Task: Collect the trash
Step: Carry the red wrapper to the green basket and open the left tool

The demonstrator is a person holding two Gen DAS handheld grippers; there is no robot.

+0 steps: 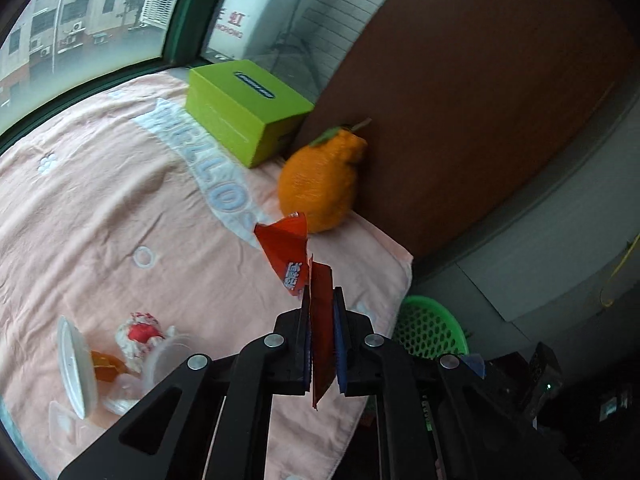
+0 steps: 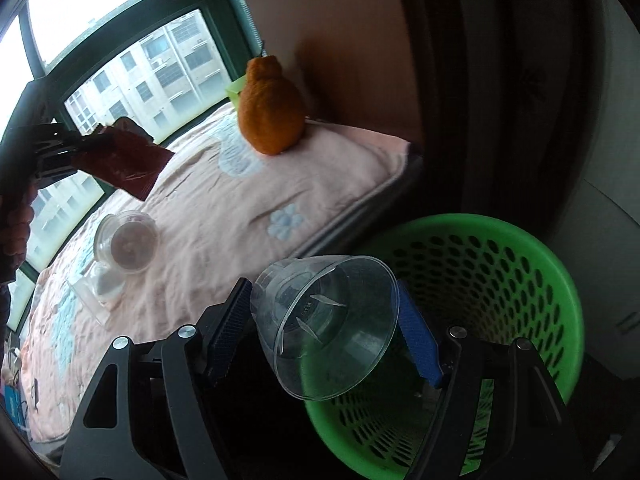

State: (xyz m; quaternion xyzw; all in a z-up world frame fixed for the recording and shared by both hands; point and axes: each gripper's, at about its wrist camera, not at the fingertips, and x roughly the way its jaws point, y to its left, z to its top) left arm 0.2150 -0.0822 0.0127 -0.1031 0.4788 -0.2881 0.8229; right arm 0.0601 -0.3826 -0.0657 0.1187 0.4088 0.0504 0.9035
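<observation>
The left gripper (image 1: 322,312), clenched at lower centre on the light, limp red wrapper (image 1: 289,252), needs flat pinching, while the right gripper (image 2: 325,320) grasps the thin, crushable clear cup (image 2: 326,324) across its wall beside the green basket (image 2: 560,280) at lower right.

One red wrapper (image 1: 289,254), one green basket (image 2: 520,280), one orange fruit (image 1: 320,180), one green box (image 1: 244,110), two clear cups (image 2: 324,324).

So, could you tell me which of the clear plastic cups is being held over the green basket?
It is the clear cup gripped sideways in the right gripper, above the green basket; the other cup lies on the pink towel.
</observation>
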